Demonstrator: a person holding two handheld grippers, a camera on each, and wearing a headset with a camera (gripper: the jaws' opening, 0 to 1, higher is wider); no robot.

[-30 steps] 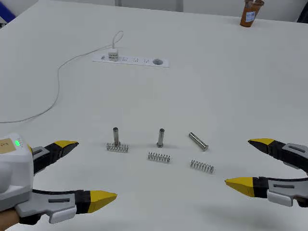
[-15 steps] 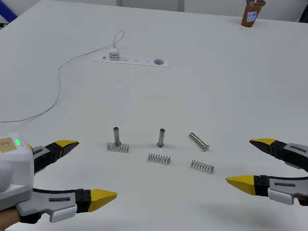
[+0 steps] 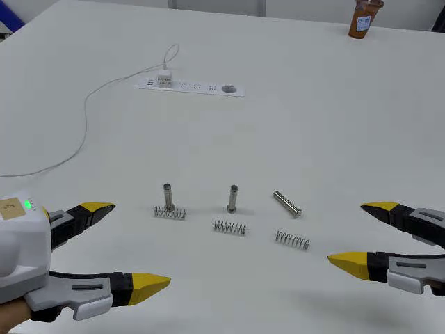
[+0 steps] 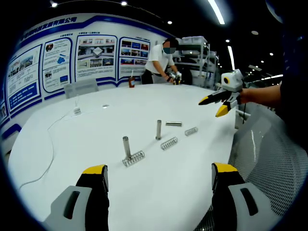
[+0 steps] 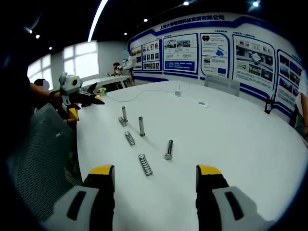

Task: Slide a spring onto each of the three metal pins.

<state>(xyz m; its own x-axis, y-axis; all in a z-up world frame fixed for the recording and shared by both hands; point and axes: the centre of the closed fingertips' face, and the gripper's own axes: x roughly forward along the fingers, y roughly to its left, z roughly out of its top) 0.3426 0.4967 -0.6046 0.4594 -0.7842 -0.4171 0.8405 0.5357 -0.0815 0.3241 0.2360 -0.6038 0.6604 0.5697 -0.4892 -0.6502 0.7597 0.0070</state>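
At the near left edge of the desk (image 3: 313, 125), the left tongs (image 3: 139, 243) are hovering with their yellow-tipped jaws spread wide and gripping nothing. Farther back on that side, a white cable (image 3: 85, 115) is trailing across the desk toward a white power strip (image 3: 189, 87), which is carrying a small plug (image 3: 164, 79).

Ahead of the tongs, 3 pins and 3 springs are sitting in a loose row, each spring lying free on the desk on the person's side of its pin. The left pin (image 3: 167, 197) is standing upright, and the left spring (image 3: 170, 213) is lying on its side right at that pin's foot (whether the 2 are touching, I cannot tell). The middle pin (image 3: 233, 198) is also standing upright, with the middle spring (image 3: 229, 227) lying just in front of it, a little apart. The right pin (image 3: 286, 204) is lying flat at an angle, and the right spring (image 3: 292, 241) is lying near it, clearly apart.

At the near right, the right tongs (image 3: 346, 233) are hovering over the desk, jaws likewise gaping wide and carrying nothing. Far back on the right, an orange bottle (image 3: 363, 19) is standing near the desk's edge.
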